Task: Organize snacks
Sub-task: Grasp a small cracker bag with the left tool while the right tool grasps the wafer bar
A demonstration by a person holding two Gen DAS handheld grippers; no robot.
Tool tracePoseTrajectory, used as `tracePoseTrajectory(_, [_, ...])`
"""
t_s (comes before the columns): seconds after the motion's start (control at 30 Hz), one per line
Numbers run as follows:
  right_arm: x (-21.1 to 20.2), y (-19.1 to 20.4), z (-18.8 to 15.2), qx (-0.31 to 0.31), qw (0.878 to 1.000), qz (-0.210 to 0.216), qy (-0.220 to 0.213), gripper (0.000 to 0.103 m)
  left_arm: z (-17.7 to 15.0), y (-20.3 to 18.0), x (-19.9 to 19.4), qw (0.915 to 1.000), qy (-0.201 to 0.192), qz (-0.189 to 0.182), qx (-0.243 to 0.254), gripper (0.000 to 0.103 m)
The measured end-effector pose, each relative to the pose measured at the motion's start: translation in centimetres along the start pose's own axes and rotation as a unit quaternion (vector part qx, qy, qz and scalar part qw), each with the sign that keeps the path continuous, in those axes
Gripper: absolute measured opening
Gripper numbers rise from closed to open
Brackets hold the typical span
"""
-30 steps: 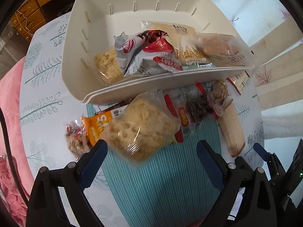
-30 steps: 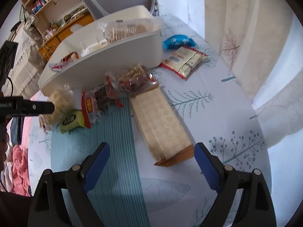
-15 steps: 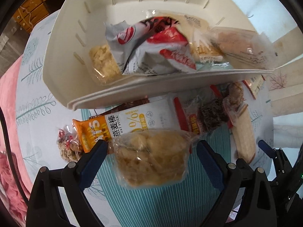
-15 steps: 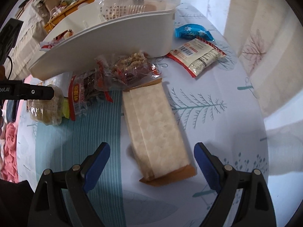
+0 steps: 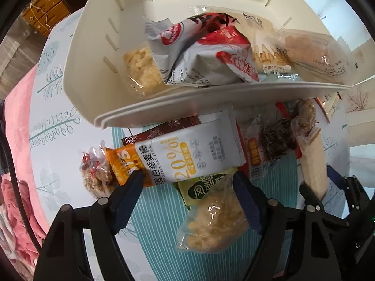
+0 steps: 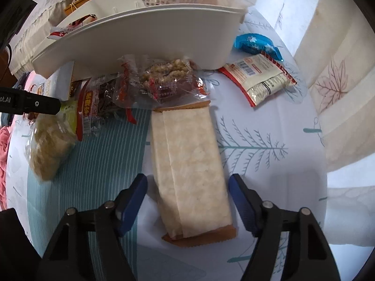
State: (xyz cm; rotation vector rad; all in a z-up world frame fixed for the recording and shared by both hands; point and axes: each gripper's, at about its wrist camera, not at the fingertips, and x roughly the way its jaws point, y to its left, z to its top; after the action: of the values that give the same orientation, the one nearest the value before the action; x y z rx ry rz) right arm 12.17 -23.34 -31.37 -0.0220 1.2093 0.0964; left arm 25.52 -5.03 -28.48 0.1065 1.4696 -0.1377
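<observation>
The left gripper (image 5: 187,182) is pointed down over the snacks heaped in front of the white basket (image 5: 211,107). Its jaws are closing, roughly half spread — a clear packet of pale puffed snack (image 5: 211,224) is seen between them, lying against the right finger (image 5: 246,201), while the left finger (image 5: 126,199) is overlapped with the edge of the orange-and-white oat bar (image 5: 178,159). Whether the pads are already pressed on the packet cannot be told.

The right gripper (image 6: 187,199) is set astride the long cream wafer pack (image 6: 189,175), which is laid flat on the tablecloth (image 6: 269,175) lengthwise between the fingers. These jaws are closing too, with a narrow gap left on either side — no contact is shown. Further packets are piled against the basket's wall, and several are held inside it.
</observation>
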Motion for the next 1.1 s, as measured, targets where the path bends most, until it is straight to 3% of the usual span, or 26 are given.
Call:
tracePoseTrajectory(0.13, [-0.4, 0.7, 0.0, 0.003, 1.0, -0.001, 0.001, 0.058, -0.6, 0.5, -0.5, 0.9998, 0.002, -0.019, -0.004, 0.077])
tracePoseTrajectory(0.5, [-0.8, 0.2, 0.1, 0.05, 0.998, 0.016, 0.019, 0.057, -4.0, -0.8, -1.1, 0.9976, 0.026, -0.052, 0.038, 0.081])
tracePoseTrajectory(0.73, [-1.1, -2.2, -0.8, 0.155, 0.985, 0.069, 0.036, 0.056, -5.8, -3.5, 0.3, 0.9951, 0.055, -0.019, 0.08, 0.081])
tracePoseTrajectory(0.9, [-1.7, -2.9, -1.9, 0.184, 0.979, 0.074, 0.04, 0.056, -6.6, -4.8, 1.8, 0.9931, 0.065, -0.001, 0.098, 0.081])
tracePoseTrajectory(0.97, [-2.1, -3.0, -2.4, 0.193, 0.977, 0.078, 0.04, 0.056, -6.9, -5.2, 2.2, 0.9924, 0.067, 0.004, 0.104, 0.076])
tracePoseTrajectory(1.0, [-2.3, -3.2, -2.6, 0.197, 0.976, 0.08, 0.039, 0.056, -7.0, -5.2, 2.4, 0.9922, 0.067, 0.01, 0.105, 0.069])
tracePoseTrajectory(1.1, [-3.2, -3.0, -3.0, 0.202, 0.975, 0.082, 0.034, 0.056, -7.4, -5.0, 2.5, 0.9923, 0.066, 0.01, 0.105, 0.064])
